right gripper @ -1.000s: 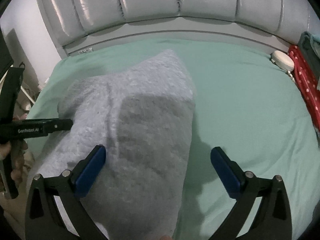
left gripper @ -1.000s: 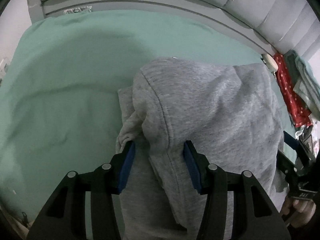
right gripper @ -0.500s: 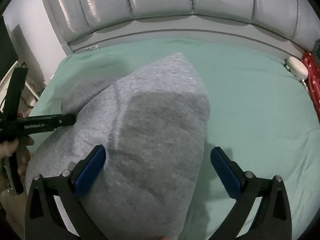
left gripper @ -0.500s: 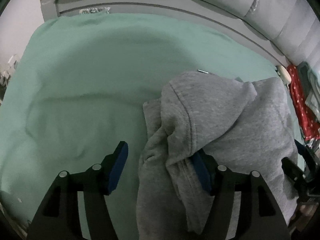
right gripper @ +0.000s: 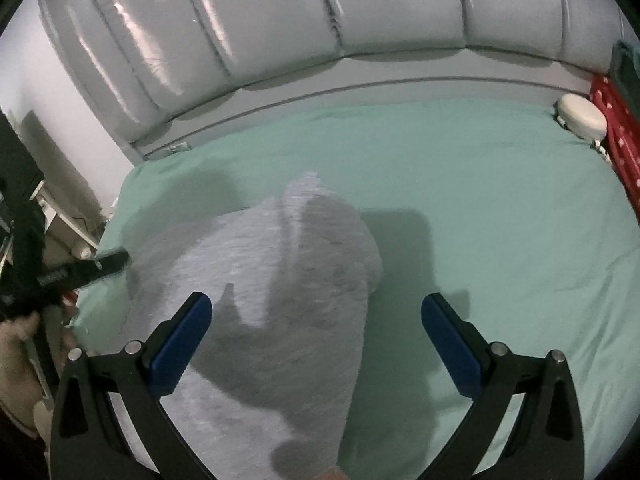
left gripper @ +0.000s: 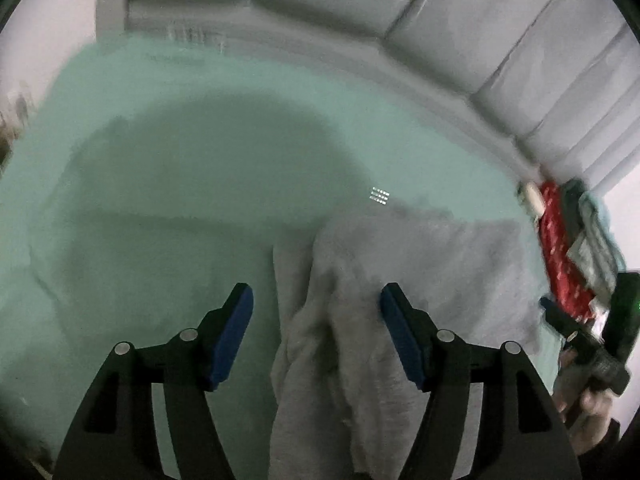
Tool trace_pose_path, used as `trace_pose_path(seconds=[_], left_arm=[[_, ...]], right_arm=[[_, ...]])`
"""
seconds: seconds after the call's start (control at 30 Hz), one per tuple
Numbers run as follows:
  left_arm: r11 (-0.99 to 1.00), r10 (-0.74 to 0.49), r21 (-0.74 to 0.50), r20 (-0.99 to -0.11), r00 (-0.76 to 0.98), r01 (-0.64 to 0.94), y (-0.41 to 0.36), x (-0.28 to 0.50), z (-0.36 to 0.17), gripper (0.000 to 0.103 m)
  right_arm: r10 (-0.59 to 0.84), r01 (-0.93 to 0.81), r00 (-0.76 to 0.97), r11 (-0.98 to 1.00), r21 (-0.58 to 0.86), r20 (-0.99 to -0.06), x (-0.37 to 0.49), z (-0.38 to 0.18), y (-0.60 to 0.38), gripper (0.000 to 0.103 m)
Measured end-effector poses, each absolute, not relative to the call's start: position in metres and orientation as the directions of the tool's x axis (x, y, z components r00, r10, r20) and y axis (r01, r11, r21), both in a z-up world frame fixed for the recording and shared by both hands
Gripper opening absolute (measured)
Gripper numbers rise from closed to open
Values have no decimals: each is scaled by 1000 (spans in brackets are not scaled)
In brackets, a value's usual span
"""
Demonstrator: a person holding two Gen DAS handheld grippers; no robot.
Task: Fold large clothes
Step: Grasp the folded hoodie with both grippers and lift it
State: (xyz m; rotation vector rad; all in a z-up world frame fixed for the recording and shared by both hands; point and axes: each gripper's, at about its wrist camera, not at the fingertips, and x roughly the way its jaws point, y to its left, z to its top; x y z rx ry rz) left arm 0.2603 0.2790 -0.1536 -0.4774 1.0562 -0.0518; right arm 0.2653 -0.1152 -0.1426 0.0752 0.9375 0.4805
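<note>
Two grippers hang with jaws spread over a grey garment (left gripper: pixel 420 280) bunched on the green bedsheet (left gripper: pixel 180 200): the left gripper (left gripper: pixel 316 300) straddles a loose fold without pinching it, and the right gripper (right gripper: pixel 316 312) grips nothing. Only the right wrist view clearly shows the white round object (right gripper: pixel 582 118) by the padded headboard (right gripper: pixel 320 20), beside red spotted fabric (right gripper: pixel 616 120).

A grey sweatshirt (left gripper: pixel 420 280) of soft, flecked knit lies bunched on the green bedsheet (left gripper: pixel 180 200). In the left wrist view it fills the 5 o'clock area, rumpled in thick vertical folds; in the right wrist view it spreads smoother from centre towards 7 o'clock.
</note>
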Motion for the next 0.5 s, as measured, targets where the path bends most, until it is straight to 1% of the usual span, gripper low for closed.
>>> trace_pose_path(seconds=[0.07, 0.23, 0.37, 0.5], left_arm=[[892, -292, -415, -831, 474, -178, 272, 265, -171, 76], [841, -395, -511, -806, 441, -180, 263, 266, -192, 77], [846, -396, -507, -804, 443, -163, 261, 262, -195, 77], [843, -405, -515, -797, 449, -154, 263, 261, -197, 78]], right_arm=[[439, -362, 484, 888, 283, -757, 268, -147, -116, 102], [482, -373, 446, 866, 333, -754, 275, -169, -115, 103], [562, -373, 407, 822, 431, -720, 282, -190, -122, 103], [645, -334, 343, 763, 553, -683, 291, -211, -128, 103]])
